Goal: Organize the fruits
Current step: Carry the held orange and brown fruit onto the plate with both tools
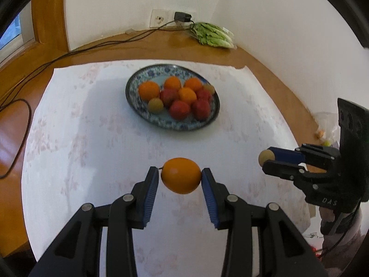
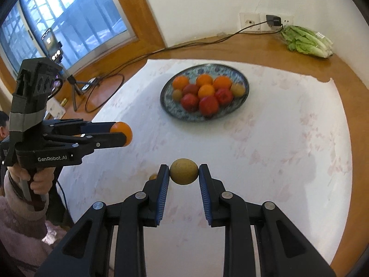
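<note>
The table [image 1: 207, 46] is wooden and curved, and a white cloth [image 1: 92, 138] with a faint floral print covers most of it. Toward the far side of the cloth sits a blue-patterned plate [image 1: 138, 113], already crowded with oranges, red fruits and a few small brownish ones packed edge to edge. A bag of lettuce [image 1: 213, 35] lies against the wall, well apart from the plate.

Both arms hover over the near end of the cloth. The left tongs [image 1: 181, 176] are closed on an orange fruit [image 1: 181, 175], pinched only at its two ends by the blue pads. The right tongs [image 2: 184, 172] grip a small brown fruit [image 2: 184, 171] the same way, right at the fingertips. Another small brownish piece [image 2: 153, 176] seems to lie on the cloth just left of the right tongs, mostly hidden.

From where I stand, the risk is the plate: there is little bare space, so a fruit released onto the pile may roll off the rim onto the cloth, or knock a neighbour loose. The tip-only holds also look slippery; a quick swing could let either round fruit squirt out. Both arms arriving together might also bump over the plate.
</note>
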Available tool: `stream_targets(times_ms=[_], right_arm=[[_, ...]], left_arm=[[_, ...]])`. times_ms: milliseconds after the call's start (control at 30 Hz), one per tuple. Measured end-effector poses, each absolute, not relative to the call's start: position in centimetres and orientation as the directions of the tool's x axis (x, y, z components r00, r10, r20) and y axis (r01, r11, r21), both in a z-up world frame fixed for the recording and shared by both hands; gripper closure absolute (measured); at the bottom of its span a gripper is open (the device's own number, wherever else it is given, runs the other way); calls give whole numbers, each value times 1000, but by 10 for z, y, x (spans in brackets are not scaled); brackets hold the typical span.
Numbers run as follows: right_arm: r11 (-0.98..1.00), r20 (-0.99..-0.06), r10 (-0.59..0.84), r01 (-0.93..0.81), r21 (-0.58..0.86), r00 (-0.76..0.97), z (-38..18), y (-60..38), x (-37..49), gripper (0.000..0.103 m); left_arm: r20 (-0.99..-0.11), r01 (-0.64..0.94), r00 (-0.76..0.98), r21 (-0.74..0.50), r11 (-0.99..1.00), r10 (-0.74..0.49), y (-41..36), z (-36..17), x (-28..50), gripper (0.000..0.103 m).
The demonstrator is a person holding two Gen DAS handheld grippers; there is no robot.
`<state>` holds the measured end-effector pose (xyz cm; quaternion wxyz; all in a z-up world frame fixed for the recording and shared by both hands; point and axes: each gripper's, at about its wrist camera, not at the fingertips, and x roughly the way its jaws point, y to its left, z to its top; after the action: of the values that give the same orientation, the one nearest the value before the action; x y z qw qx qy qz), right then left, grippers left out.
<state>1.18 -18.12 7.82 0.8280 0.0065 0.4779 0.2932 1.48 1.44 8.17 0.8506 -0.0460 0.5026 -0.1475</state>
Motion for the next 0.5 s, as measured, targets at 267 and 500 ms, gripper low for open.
stream_targets(times_ms=[267,500], right_arm=[[847,-783,469,-460,267,409,82,-181,40,75],[867,-786,432,-444,227,442,80,-177,65,75]], left_arm=[[-825,194,493,-204,960,-275,8,86,45,63],[-812,178,512,-221,959,-282,5,81,69,63]])
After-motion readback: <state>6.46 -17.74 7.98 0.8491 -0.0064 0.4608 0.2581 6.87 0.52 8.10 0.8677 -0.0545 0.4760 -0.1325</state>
